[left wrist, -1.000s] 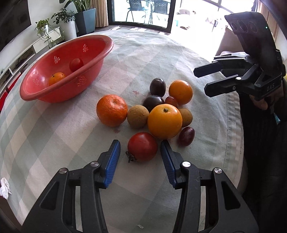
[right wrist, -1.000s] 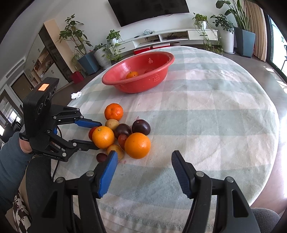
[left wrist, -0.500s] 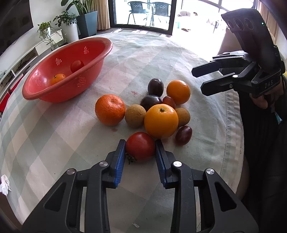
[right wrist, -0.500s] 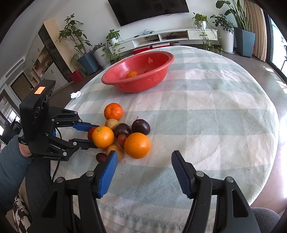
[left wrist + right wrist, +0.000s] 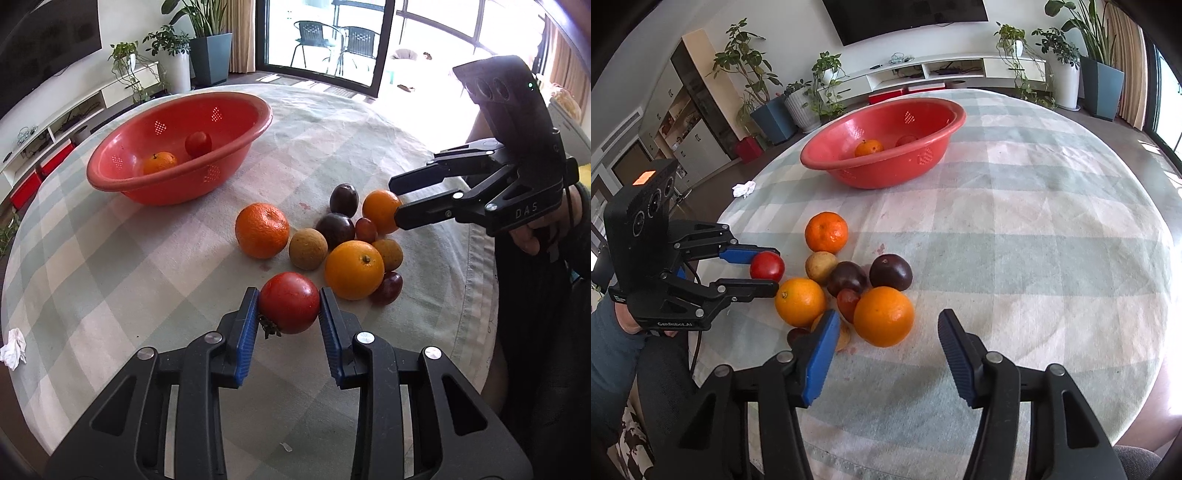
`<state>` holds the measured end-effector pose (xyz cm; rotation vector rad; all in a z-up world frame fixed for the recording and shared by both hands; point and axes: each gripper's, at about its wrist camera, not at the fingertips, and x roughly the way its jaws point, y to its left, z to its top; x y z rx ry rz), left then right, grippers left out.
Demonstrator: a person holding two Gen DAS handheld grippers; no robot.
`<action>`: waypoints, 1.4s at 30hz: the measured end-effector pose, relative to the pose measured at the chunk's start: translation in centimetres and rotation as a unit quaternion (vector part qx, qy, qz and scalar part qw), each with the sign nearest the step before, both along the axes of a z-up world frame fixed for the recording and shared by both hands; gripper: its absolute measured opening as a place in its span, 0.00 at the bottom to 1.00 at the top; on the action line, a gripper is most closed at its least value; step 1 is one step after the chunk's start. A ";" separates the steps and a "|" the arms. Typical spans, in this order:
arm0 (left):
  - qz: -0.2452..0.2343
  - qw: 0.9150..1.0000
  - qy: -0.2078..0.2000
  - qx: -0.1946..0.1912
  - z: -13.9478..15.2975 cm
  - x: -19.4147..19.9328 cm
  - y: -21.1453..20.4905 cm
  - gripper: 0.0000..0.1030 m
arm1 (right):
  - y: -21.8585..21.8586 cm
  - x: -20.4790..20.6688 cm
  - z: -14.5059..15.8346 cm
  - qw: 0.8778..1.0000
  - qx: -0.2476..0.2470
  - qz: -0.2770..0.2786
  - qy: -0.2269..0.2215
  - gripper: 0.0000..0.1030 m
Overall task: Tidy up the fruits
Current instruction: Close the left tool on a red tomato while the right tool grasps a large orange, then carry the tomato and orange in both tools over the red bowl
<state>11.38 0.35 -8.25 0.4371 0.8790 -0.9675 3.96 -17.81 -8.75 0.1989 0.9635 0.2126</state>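
Observation:
My left gripper [image 5: 289,308] is shut on a red tomato [image 5: 290,307], lifted a little off the cloth; it also shows in the right wrist view [image 5: 767,266]. A pile of fruit lies beside it: a mandarin [image 5: 262,230], two oranges [image 5: 354,268] [image 5: 380,211], two dark plums [image 5: 344,199], brown kiwis [image 5: 307,248] and small grapes [image 5: 387,288]. The red bowl [image 5: 236,162] at the back left holds a mandarin [image 5: 159,163] and a tomato [image 5: 198,144]. My right gripper [image 5: 884,343] is open and empty, close over the nearest orange [image 5: 883,316].
The round table [image 5: 1052,229] has a checked cloth. A crumpled white tissue [image 5: 13,348] lies near its left edge. Plants, a TV shelf and a glass door stand beyond the table.
My left gripper closed on the red tomato and raised it slightly. My right gripper moved forward toward the fruit pile, still open.

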 end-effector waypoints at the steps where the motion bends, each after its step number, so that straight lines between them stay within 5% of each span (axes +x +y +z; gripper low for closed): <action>1: 0.004 1.000 -0.001 -0.003 0.2 -0.1 0.1 0.29 | 0.0 0.1 -0.2 1.000 0.000 0.000 0.003 0.55; 10: 0.066 0.997 0.002 -0.035 1.9 -1.1 1.1 0.29 | 0.3 0.7 -1.2 1.000 0.012 0.010 0.017 0.40; 25: 0.127 0.989 0.006 -0.081 3.2 -2.8 2.3 0.29 | -1.1 -0.7 0.3 0.999 0.032 -0.010 -0.004 0.39; 42: 0.189 0.975 -0.028 -0.110 8.4 1.6 3.8 0.29 | -9.9 1.1 7.6 0.991 0.006 -0.100 -0.085 0.39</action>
